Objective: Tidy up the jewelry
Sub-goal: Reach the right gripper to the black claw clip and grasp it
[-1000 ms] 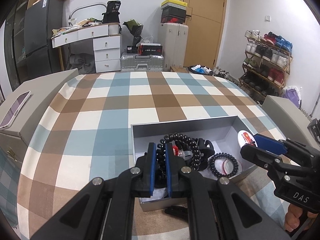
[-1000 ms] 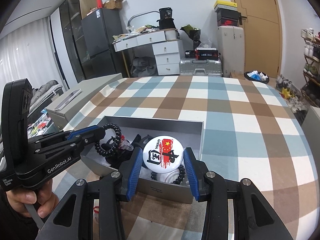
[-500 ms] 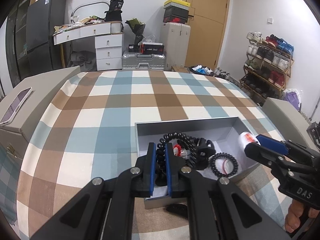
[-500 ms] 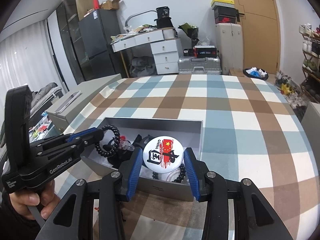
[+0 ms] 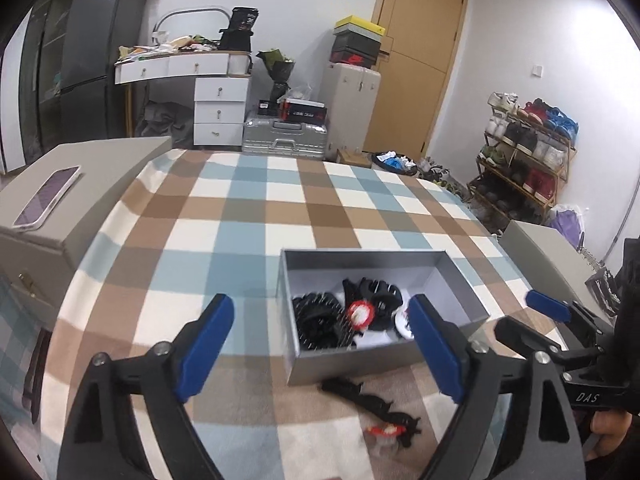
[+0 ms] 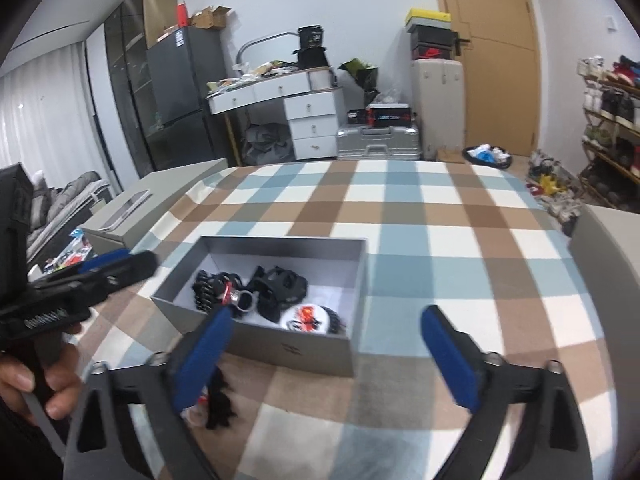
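Grey open box (image 5: 384, 354) sat on the checked tablecloth (image 5: 256, 216), near the table's front edge; in the left wrist view it lay at approx. 5 o'clock from frame centre, in the right wrist view (image 6: 280, 344) at approx. 7 o'clock. Contents: black beaded bracelets (image 5: 318, 320) piled at the box's 9 o'clock side, a black hair clip (image 5: 378, 294) toward 12 o'clock, a red-and-white tag (image 5: 360, 312) at centre, and a round white badge w/ red and black print (image 6: 306, 318) at the 4 o'clock corner, partly overlapping a dark beaded ring (image 6: 334, 320); detail blurred. Outside the box, at 6 o'clock from its front wall, a second black clip (image 5: 368, 400) lay on the cloth w/ a small red-and-white item (image 5: 384, 432) just beside it. Left gripper (image 5: 324, 344) was spread wide, blue pads far apart, holding nothing, raised above the cloth w/ the box seen between its pads. Right gripper (image 6: 328, 348) likewise gaped fully, empty, box's front right corner showing between its pads. Each gripper appeared in the other's view: right one at 4 o'clock, left one at 9 o'clock w/ the person's hand (image 6: 36, 380) on its handle. Bkgd.: white drawer desk (image 5: 208, 96), silver case (image 5: 286, 140), wooden door (image 5: 416, 60), shoe rack (image 5: 528, 148), phone (image 5: 48, 196) on a grey box at 9 o'clock.
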Demonstrator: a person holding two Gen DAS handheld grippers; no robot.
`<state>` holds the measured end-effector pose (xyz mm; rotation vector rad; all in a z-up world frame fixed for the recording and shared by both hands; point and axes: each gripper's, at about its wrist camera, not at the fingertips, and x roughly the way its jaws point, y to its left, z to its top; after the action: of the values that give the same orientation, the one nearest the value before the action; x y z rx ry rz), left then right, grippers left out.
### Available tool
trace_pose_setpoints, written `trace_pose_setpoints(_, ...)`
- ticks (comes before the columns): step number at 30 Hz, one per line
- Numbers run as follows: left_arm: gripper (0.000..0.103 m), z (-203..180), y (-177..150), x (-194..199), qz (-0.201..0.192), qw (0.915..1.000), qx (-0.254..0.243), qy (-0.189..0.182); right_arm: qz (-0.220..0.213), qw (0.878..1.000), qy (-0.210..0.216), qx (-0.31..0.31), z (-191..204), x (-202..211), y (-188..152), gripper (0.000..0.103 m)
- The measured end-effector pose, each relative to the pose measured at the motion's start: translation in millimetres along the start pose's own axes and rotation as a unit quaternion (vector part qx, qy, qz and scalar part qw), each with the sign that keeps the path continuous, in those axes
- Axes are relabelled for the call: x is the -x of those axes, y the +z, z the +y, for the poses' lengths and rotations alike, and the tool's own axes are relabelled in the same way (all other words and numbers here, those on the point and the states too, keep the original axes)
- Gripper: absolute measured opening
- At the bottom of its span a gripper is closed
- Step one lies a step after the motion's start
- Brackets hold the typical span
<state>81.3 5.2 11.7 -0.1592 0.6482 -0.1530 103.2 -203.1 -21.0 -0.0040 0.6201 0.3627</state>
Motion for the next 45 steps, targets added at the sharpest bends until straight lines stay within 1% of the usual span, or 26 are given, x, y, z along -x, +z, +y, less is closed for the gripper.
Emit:
trace_pose_setpoints(1, 0.102, 1, -2, 1, 0.003, 1.0000, 0.001, 0.004, 0.008, 1.000, -0.003, 0.001, -1, 2, -3, 0.103)
trace_pose_setpoints(3, 0.102, 3, -9, 5, 0.008, 0.9999, 0.006, 0.008, 0.024, 1.000, -0.004, 0.008, -2, 2, -9, 0.103)
trace_pose_setpoints(7, 0.102, 9, -22, 5, 0.030, 0.9994, 0.013, 0.009, 0.047, 0.998, -0.016, 0.032, 5, 1, -24, 0.103)
trace_pose_setpoints(12, 0.102, 17, -39, 6, 0.048, 0.9985, 0.016, 0.020, 0.084, 0.995, 0.003, 0.048, 18, -8, -39, 0.103)
trace_pose_setpoints(16, 0.102, 21, -51, 6, 0.054, 0.9980, 0.011, 0.029, 0.108, 0.991, 0.005, 0.079, 36, -18, -47, 0.103)
trace_pose_setpoints(19, 0.102, 21, -58, 4, 0.055, 0.9980, 0.000, 0.031, 0.125, 0.988, 0.007, 0.084, 44, -28, -49, 0.103)
trace_pose_setpoints(21, 0.102, 21, -59, 2, 0.059, 0.9977, 0.001, 0.033, 0.137, 0.987, 0.003, 0.089, 48, -35, -50, 0.103)
trace_pose_setpoints(24, 0.102, 22, -59, 2, 0.059, 0.9978, 0.000, 0.029, 0.142, 0.985, -0.004, 0.094, 52, -42, -49, 0.103)
trace_pose_setpoints(29, 0.102, 24, -63, 0, 0.071, 0.9971, 0.010, 0.025, 0.151, 0.985, 0.000, 0.087, 53, -50, -47, 0.103)
trace_pose_setpoints(37, 0.102, 25, -65, 1, 0.072, 0.9971, 0.016, 0.018, 0.165, 0.979, 0.005, 0.118, 73, -61, -49, 0.103)
trace_pose_setpoints(39, 0.102, 25, -65, 1, 0.074, 0.9970, 0.015, 0.016, 0.165, 0.977, -0.006, 0.136, 78, -64, -49, 0.103)
trace_pose_setpoints(41, 0.102, 25, -65, 0, 0.075, 0.9970, 0.016, 0.015, 0.158, 0.976, -0.029, 0.145, 77, -65, -49, 0.103)
trace_pose_setpoints(42, 0.102, 25, -66, 0, 0.076, 0.9969, 0.017, 0.013, 0.159, 0.976, -0.038, 0.141, 74, -65, -49, 0.103)
trace_pose_setpoints(45, 0.102, 25, -66, -1, 0.079, 0.9966, 0.019, 0.009, 0.163, 0.978, -0.039, 0.120, 62, -64, -47, 0.103)
